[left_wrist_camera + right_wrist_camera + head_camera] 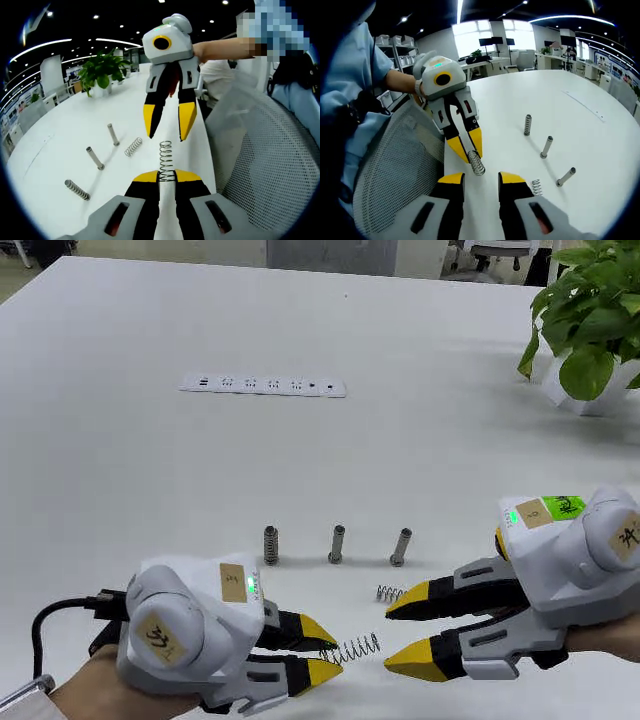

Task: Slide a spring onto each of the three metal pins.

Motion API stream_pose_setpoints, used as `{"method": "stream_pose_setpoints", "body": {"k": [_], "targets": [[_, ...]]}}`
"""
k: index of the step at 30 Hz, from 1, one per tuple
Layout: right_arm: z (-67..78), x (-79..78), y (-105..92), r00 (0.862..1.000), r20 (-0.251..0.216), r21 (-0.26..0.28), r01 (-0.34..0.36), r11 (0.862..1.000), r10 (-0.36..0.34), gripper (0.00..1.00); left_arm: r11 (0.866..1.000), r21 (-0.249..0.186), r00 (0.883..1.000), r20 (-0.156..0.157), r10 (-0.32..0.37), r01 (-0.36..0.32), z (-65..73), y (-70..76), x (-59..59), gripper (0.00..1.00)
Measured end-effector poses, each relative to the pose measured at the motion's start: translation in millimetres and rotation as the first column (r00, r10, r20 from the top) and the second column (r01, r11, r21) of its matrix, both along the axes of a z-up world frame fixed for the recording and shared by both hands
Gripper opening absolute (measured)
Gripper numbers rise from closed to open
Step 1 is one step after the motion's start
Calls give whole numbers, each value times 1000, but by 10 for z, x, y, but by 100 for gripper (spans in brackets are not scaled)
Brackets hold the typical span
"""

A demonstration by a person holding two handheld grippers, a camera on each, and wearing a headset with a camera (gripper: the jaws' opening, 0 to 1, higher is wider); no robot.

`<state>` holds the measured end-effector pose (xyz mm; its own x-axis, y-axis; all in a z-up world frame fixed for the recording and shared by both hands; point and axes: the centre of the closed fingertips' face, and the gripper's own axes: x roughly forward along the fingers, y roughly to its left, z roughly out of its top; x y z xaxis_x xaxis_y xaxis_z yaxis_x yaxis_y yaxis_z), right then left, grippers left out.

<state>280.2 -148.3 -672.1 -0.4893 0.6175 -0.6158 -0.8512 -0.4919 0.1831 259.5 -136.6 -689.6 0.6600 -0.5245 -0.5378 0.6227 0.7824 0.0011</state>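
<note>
Three metal pins stand in a row on the white table. The left pin [271, 544] wears a spring, while the middle pin [336, 543] and the right pin [400, 546] are bare. My left gripper [328, 651] is shut on one end of a spring [352, 647], which sticks out towards the right gripper. In the left gripper view this held spring [165, 156] rises from the pinched yellow tips. My right gripper [408, 632] faces it, open, its tips just past the spring's free end. A loose spring [389, 592] lies in front of the right pin.
A white power strip [264, 385] lies flat further back on the table. A potted plant [590, 320] stands at the back right. A mesh chair [395, 170] sits by the table's near edge. A black cable [55, 615] trails from the left gripper.
</note>
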Motion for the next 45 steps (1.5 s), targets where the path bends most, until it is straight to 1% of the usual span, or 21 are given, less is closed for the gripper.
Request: {"method": "stream_pose_setpoints", "body": {"k": [5,8,12,16,21,23,26,29,33,36,40,42,45], "targets": [[-22,-46,9,999,-34,-21,-16,1000,15,22,1000,-5,1000,10,-11,11,20,-13,-2,10],[-21,-60,7,999,-47,-27,-18,999,17,18,1000,-6,1000,5,-19,19,9,-19,-18,10],[-28,-75,7,998,-66,-34,-20,999,17,15,1000,-13,1000,6,-25,25,2,-34,-31,10],[-45,-113,1,997,-77,-46,-32,998,28,12,1000,-15,1000,9,-26,26,0,-42,-34,10],[-42,-121,1,997,-76,-48,-33,998,30,12,1000,-20,1000,13,-17,18,-6,-30,-30,10],[-28,-123,4,997,-79,-49,-31,998,27,11,1000,-23,1000,11,-14,15,-11,-34,-31,10],[-15,-127,1,998,-54,-50,-36,998,33,11,999,-34,1000,2,-2,3,-12,-48,-26,10],[31,-141,10,998,-49,-40,-38,999,36,11,999,-41,1000,-9,7,-7,-16,-64,-20,9],[51,-151,13,999,-22,-37,-47,998,47,11,999,-41,1000,-15,8,-9,-17,-78,-12,9],[75,-163,11,998,12,-34,-64,997,65,11,999,-45,1000,-20,12,-12,-5,-113,3,9],[96,-185,11,994,56,-36,-90,995,92,11,998,-53,999,-36,18,-20,-23,-137,6,9],[118,-202,16,993,66,-35,-95,995,97,11,998,-56,999,-43,17,-19,-19,-167,10,9],[134,-212,18,988,100,-35,-112,993,115,11,997,-66,998,-51,26,-30,-18,-177,17,9]]}}
